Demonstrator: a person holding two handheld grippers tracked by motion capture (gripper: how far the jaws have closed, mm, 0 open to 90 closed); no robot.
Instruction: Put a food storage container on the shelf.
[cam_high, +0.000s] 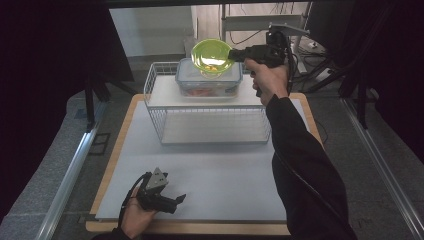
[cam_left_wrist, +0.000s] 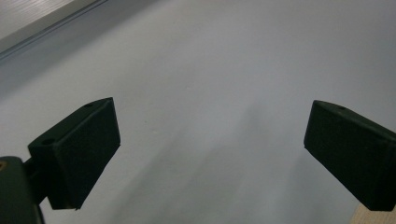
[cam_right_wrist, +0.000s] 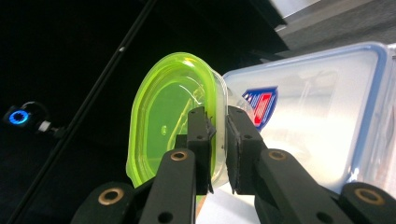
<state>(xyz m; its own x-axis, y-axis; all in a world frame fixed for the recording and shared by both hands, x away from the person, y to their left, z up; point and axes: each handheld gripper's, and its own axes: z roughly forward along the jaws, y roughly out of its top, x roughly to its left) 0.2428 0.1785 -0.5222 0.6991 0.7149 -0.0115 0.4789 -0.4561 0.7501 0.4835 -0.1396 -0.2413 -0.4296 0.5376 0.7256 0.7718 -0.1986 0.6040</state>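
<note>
A translucent green container (cam_high: 212, 54) hangs in the air above a clear lidded box (cam_high: 209, 80) that sits on top of a white wire rack (cam_high: 210, 102). My right gripper (cam_high: 235, 54) is shut on the green container's rim (cam_right_wrist: 215, 122), one jaw inside and one outside. The box lid (cam_right_wrist: 317, 121) has a blue edge and a red and blue logo. My left gripper (cam_high: 179, 200) rests low near the table's front edge. Its jaws stand wide apart over the bare white table top (cam_left_wrist: 210, 93) with nothing between them.
The wire rack has an open lower shelf (cam_high: 215, 129) facing me. The white board (cam_high: 200, 175) lies on a wooden table with metal rails (cam_high: 70, 175) to either side. Dark curtains and a stand (cam_high: 95, 95) border the left.
</note>
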